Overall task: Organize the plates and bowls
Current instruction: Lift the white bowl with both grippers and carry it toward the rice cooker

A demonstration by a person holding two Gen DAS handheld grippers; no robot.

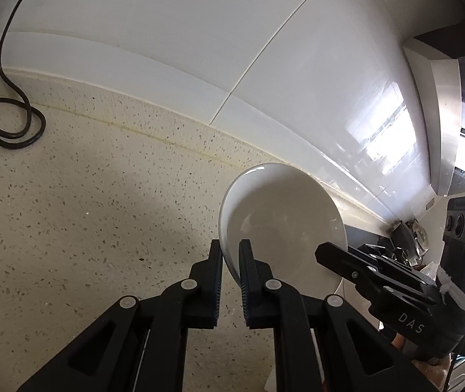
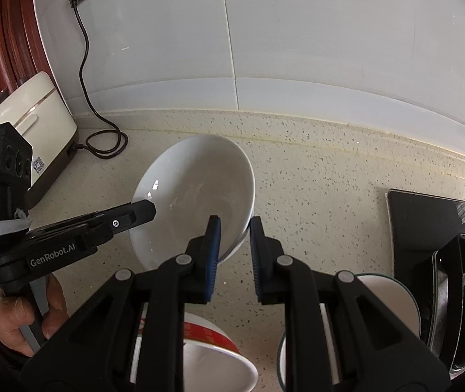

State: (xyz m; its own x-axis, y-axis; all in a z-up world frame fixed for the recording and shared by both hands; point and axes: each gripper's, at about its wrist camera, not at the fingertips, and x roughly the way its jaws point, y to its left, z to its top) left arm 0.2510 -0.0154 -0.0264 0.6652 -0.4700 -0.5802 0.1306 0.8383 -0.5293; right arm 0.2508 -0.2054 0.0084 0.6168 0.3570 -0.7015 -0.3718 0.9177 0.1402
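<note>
Though tilted, glossy white bowl (image 2: pixel 196 192)

The speckled counter (image 1: pixel 85 212) lies bare from its left part toward the back wall, with only the looped black cable (image 1: pixel 10 124) near the back left edge. In the right wrist view, the cream appliance (image 2: pixel 36 124) blocks the back left corner and the black hob (image 2: pixel 438 222) closes the right edge. At the front edge, the red-banded bowl (image 2: pixel 213 356) and the green-rimmed bowl (image 2: pixel 389 300) crowd the passage, leaving a bare strip of counter between them.
</note>
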